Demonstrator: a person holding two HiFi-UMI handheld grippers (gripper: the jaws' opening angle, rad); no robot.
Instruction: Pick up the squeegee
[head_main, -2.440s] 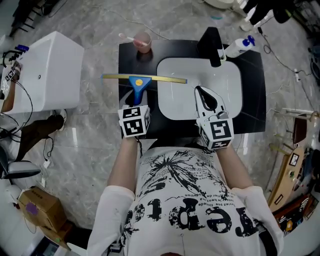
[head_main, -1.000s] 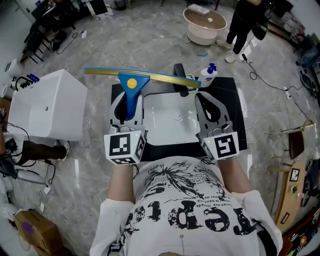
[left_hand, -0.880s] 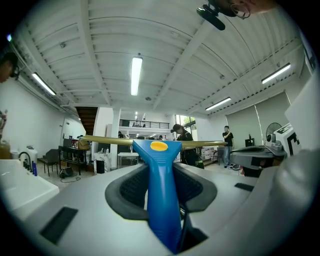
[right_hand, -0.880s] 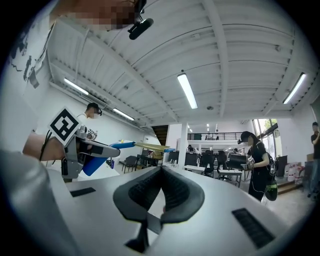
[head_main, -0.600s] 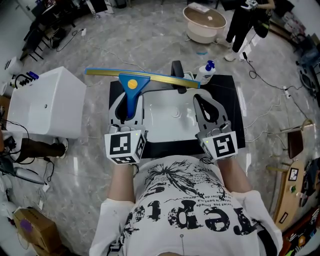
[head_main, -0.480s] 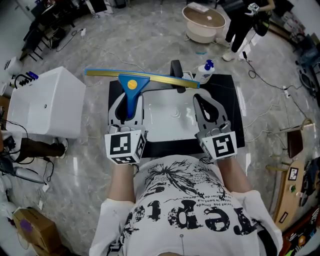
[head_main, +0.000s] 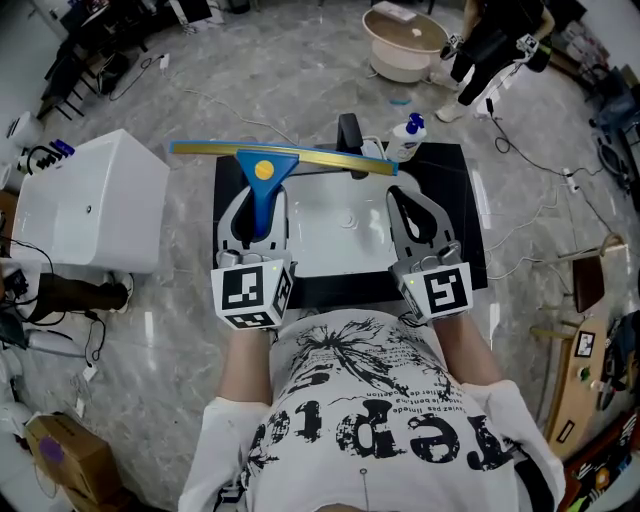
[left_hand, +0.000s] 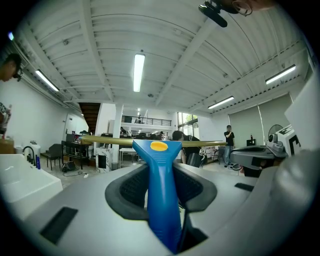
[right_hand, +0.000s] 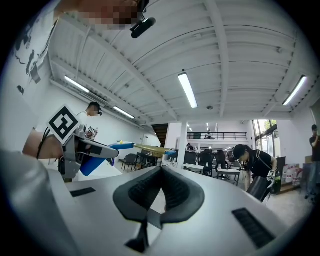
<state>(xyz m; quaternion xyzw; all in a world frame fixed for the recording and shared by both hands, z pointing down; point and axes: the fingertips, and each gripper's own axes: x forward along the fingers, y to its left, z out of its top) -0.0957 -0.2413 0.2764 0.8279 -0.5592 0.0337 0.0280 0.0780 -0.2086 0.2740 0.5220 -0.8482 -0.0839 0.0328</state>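
The squeegee (head_main: 262, 190) has a blue handle and a long yellow-edged blade (head_main: 300, 157). It hangs in the air above the white sink (head_main: 345, 250), blade crosswise and about level. My left gripper (head_main: 255, 200) is shut on the blue handle; in the left gripper view the handle (left_hand: 161, 190) runs out between the pads to the blade (left_hand: 200, 144). My right gripper (head_main: 408, 205) hovers over the sink's right half, shut with nothing in it (right_hand: 161, 175). The right gripper view shows the squeegee (right_hand: 145, 148) off to the left.
The sink sits in a black counter (head_main: 470, 220) with a black faucet (head_main: 348, 130) and a white bottle (head_main: 405, 140) at the back. A white box (head_main: 85, 200) stands at the left. A tub (head_main: 405, 45) and a standing person (head_main: 490, 40) are beyond, with cables on the floor.
The squeegee, earlier lying on the counter with my left gripper at its handle, now hangs lifted in that gripper. Over the last second both grippers stay nearly still.
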